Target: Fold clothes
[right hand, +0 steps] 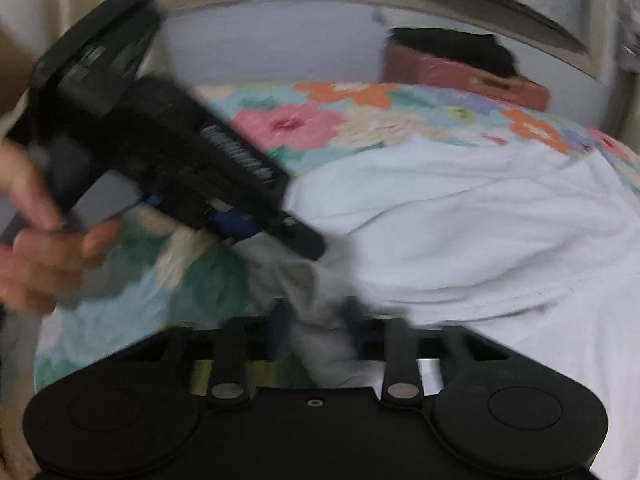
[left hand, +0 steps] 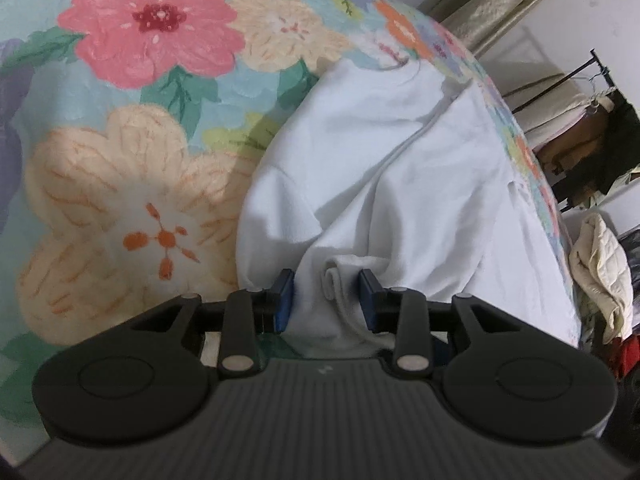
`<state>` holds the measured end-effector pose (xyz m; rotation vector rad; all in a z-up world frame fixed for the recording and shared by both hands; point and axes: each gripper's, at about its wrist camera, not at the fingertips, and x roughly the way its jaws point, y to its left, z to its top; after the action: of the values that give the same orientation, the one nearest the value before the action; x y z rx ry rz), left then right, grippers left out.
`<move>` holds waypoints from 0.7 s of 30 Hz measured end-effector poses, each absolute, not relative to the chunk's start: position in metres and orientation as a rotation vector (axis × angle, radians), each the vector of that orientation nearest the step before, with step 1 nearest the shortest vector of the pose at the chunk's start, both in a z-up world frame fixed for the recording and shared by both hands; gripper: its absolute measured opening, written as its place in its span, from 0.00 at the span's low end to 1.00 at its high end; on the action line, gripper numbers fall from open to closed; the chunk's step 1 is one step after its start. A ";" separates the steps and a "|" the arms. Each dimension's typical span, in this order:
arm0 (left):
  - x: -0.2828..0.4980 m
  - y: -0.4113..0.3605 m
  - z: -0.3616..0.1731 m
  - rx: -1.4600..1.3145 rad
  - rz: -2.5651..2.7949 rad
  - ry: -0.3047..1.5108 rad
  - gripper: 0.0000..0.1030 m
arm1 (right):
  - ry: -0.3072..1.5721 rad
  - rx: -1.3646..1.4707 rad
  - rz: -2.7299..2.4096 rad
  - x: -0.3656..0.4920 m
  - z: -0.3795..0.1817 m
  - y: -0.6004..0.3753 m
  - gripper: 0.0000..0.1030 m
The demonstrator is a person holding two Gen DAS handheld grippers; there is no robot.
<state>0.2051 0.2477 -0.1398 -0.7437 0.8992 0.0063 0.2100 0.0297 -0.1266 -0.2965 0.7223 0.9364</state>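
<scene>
Both at one bunched shirt corner on bed: left tool part-open around cloth, right tool nipping it, for folding.

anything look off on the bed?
The white garment lies rumpled on the floral bedspread, one edge rolled into a bunch between the left tongs. Nothing looks torn or spilled. The right wrist view is motion-blurred.

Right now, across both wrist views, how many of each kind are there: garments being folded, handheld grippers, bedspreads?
White garment: 1
Handheld grippers: 2, the left gripper and the right gripper
Floral bedspread: 1
Total: 4
</scene>
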 end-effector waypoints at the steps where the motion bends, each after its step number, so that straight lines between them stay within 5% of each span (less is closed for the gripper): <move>1: 0.204 0.249 -0.137 -0.749 0.006 0.891 0.33 | 0.732 -0.232 0.946 0.212 -0.121 0.022 0.11; 8: 0.198 0.252 -0.118 -0.802 -0.100 0.827 0.33 | 0.758 -0.009 0.924 0.219 -0.094 -0.027 0.07; 10: 0.199 0.244 -0.117 -0.789 -0.134 0.837 0.44 | 0.780 -0.011 0.888 0.221 -0.102 -0.032 0.07; 17: 0.202 0.232 -0.121 -0.755 -0.111 0.876 0.52 | 0.869 0.083 0.827 0.229 -0.131 -0.048 0.07; 18: 0.202 0.231 -0.120 -0.734 -0.109 0.877 0.46 | 0.871 0.085 0.833 0.228 -0.132 -0.048 0.07; 19: 0.201 0.230 -0.118 -0.691 -0.106 0.890 0.13 | 0.874 0.087 0.839 0.227 -0.134 -0.049 0.07; 20: 0.201 0.227 -0.116 -0.634 -0.096 0.909 0.00 | 0.869 0.089 0.858 0.225 -0.133 -0.048 0.07; 21: 0.201 0.223 -0.113 -0.539 -0.057 0.933 0.02 | 0.858 0.092 0.887 0.221 -0.130 -0.047 0.07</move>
<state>0.2006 0.2230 -0.1131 -0.5387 0.9334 -0.0568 0.2211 -0.0472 -0.1298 0.0915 0.8579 0.8868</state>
